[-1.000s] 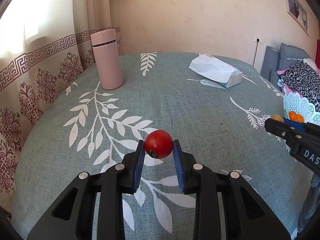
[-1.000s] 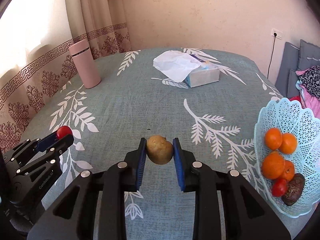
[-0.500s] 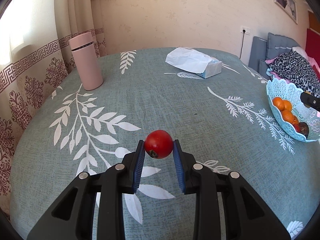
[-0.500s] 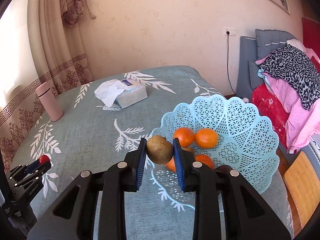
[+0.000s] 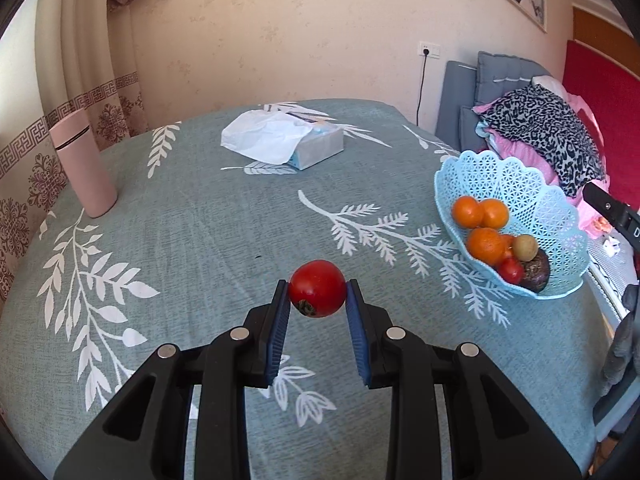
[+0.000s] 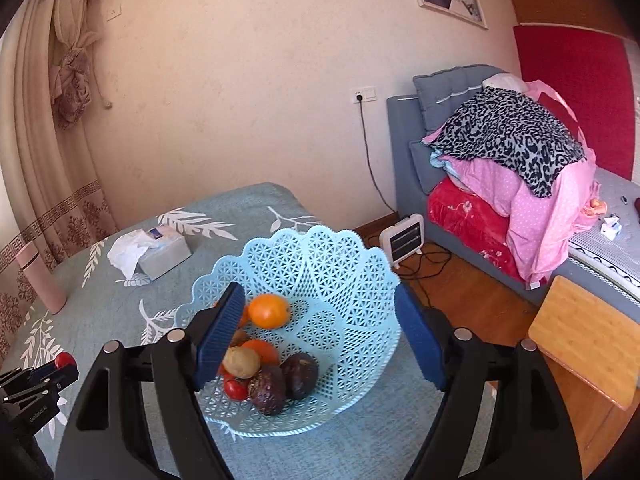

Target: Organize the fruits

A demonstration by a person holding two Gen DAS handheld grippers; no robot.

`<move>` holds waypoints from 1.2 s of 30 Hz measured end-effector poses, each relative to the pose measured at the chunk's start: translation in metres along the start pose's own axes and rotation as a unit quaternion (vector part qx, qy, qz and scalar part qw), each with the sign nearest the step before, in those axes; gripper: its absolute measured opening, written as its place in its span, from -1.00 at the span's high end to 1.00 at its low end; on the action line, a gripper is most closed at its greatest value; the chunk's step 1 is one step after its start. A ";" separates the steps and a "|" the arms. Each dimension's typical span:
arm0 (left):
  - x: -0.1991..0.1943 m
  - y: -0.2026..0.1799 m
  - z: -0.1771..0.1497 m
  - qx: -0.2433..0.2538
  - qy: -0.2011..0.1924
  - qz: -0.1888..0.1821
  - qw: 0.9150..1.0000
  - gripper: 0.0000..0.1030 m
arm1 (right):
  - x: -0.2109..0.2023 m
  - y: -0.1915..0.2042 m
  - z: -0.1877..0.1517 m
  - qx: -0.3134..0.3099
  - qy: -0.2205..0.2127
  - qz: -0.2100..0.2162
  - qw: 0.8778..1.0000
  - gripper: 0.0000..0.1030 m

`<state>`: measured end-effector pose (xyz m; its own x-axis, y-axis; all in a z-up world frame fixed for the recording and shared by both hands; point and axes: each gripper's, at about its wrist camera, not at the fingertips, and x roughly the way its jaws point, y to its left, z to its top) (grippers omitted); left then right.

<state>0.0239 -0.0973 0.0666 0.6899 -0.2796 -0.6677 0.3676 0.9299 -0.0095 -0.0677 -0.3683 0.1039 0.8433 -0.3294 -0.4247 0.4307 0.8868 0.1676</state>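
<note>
Hovering over the basket (image 6: 352,280), the right tool (image 6: 320,336) has just opened; left tool (image 5: 317,300) clamps the tomato (image 5: 317,288).

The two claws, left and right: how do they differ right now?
The left claw is shut on a red tomato above the tablecloth; the right claw is open and empty, its jaws having just opened. The left is short of the blue basket; the right hangs over it, above the brownish fruit. Both have black arms and blue pads.
</note>
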 end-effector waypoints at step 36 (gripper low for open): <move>0.031 -0.105 0.040 0.112 -0.045 0.016 0.993 -0.88 | 0.001 -0.005 -0.037 -0.027 0.044 0.040 0.998 -0.94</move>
<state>0.0315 -0.2129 0.0763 0.7524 -0.2813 -0.5957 0.4677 0.8649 0.1823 -0.0808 -0.3607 0.0694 0.8420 -0.2285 -0.4887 0.3423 0.9265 0.1565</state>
